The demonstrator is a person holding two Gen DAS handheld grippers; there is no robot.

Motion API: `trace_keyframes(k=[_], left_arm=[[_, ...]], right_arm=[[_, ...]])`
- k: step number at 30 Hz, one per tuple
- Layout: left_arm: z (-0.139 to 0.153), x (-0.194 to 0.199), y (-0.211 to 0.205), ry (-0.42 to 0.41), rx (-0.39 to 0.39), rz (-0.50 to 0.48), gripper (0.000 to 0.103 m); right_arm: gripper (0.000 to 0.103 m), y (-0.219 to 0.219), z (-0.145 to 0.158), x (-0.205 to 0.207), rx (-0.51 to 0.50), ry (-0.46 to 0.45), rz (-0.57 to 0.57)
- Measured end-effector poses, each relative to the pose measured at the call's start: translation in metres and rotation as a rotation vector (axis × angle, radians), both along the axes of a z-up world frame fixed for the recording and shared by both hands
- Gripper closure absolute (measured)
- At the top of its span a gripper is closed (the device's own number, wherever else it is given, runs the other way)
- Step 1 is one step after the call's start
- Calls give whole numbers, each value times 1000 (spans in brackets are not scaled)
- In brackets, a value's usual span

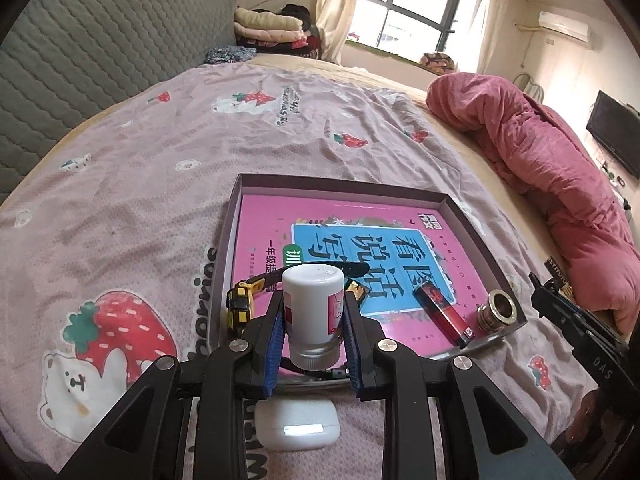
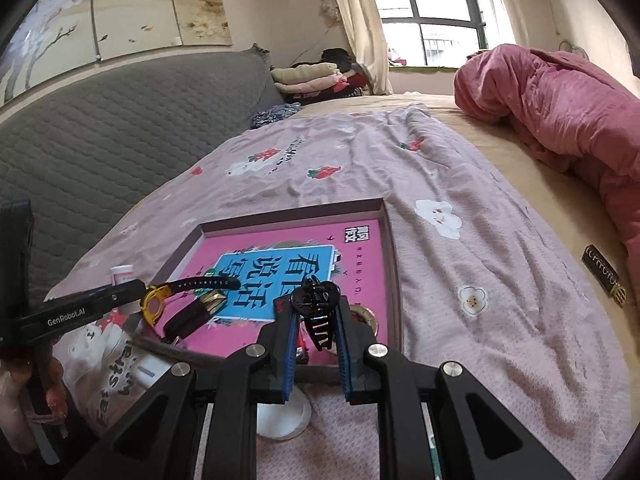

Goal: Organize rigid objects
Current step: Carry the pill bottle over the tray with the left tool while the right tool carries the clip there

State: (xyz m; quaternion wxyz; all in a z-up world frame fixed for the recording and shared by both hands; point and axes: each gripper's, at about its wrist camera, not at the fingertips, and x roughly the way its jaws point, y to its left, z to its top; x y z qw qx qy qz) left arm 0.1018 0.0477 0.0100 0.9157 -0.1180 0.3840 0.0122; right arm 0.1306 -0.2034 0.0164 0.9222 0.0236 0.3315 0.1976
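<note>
Bedspread (image 1: 168,184): 1 tray (image 1: 472,224), 1 bottle (image 1: 314,312), 1 hair clip (image 2: 316,312).

Bed (image 1: 140,168) bears tray (image 1: 472,220), earbud case (image 1: 298,426).

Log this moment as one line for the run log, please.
left claw: shut on white bottle | right claw: shut on black hair clip | tray: holds book, watch, red lighter

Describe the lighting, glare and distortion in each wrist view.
Left wrist view: window blown out white, bed edges bowed by the fisheye, white bottle sharp. Right wrist view: window likewise overexposed, dark vignette at the corners, black hair clip sharp.
</note>
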Motion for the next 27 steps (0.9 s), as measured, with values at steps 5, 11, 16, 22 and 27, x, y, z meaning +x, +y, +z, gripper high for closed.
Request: trace_keyframes(k=[5,11,16,22,27], left_arm=[[-3,6,-1,-2,2,-8,76],[-12,15,-3,9,-3,-18,76],[-21,23,-6,22,-1,-31,76],[-24,32,-3,28,12,-23,76],[-28,36,1,28,2,-8,76]], right_arm=[[85,14,-3,4,-31,-10,42],[85,40,-13,6,-57,0,123],[85,62,-25,9,-82,24,182],[85,77,-37,14,-90,46,220],[85,80,-42,17,-82,65,230]])
